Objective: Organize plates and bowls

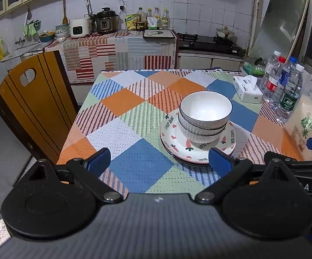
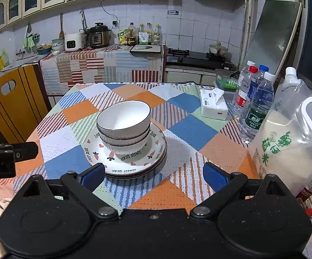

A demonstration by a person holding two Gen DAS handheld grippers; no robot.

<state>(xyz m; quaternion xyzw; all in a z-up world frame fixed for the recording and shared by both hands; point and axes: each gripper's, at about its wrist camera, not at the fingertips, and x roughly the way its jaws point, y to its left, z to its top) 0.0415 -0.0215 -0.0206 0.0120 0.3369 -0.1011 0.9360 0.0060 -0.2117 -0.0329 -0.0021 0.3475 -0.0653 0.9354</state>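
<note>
A: So, where are the dishes at this moment?

B: The bowls (image 1: 205,116) are nested one in another and stand on the plates (image 1: 177,138), which are also stacked. The whole pile is on the checked tablecloth (image 1: 134,112). In the left wrist view it is at about one o'clock from the middle; in the right wrist view it is at about eleven o'clock.

A: And the grippers?

B: The left gripper (image 1: 159,158) has its jaws wide apart and nothing is between them. The right gripper (image 2: 153,173) is also spread and empty. Both point down toward the table, just before the pile.

A: Then what is the step now?

B: I think the stacking is finished, so the step is to draw back cleanly. The right finger (image 1: 218,160) of the left gripper is very near the plate rim. I would lift first, then go back, so nothing is pushed.

A: Any other risk?

B: The water bottles (image 2: 257,105) and the rice bag (image 2: 289,138) stand at three o'clock, near the right gripper.
</note>
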